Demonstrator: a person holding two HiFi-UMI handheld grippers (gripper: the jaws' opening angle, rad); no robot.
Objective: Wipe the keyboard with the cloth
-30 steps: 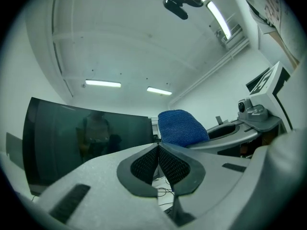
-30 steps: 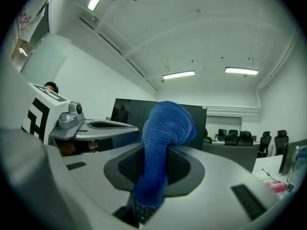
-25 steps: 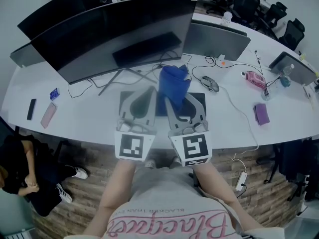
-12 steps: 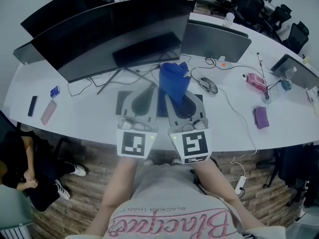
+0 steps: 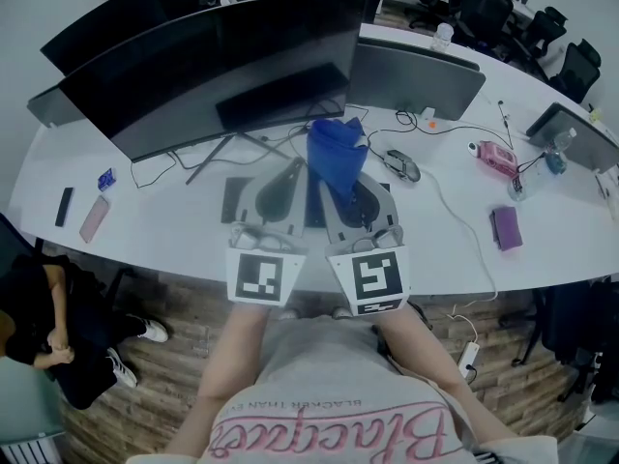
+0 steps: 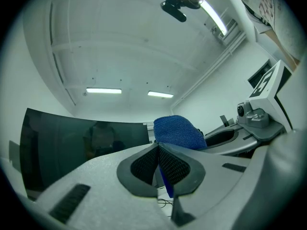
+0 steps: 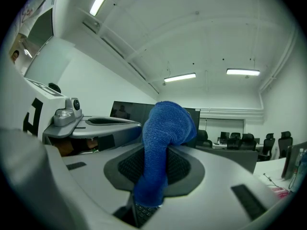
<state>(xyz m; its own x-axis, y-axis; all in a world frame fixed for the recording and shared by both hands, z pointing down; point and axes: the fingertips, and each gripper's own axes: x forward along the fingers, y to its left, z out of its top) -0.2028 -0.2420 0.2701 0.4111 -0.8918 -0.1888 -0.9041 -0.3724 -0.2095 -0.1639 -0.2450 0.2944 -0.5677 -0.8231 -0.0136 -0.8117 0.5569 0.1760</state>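
Pinching the cloth (image 5: 336,153) in your right gripper (image 5: 338,193), left gripper (image 6: 158,162) closed on nothing, you are risking the wad slipping free while rubbing the keyboard (image 5: 237,199).

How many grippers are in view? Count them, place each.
2. Left gripper, shut and empty, over the keyboard; right gripper beside it, shut on the blue cloth.

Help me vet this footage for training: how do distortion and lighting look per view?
Head view: wide-angle bend curves the desk, cool dim cast, sharp. Left gripper view: fisheye, black corners, bright ceiling lights. Right gripper view: same fisheye, cloth sharp.
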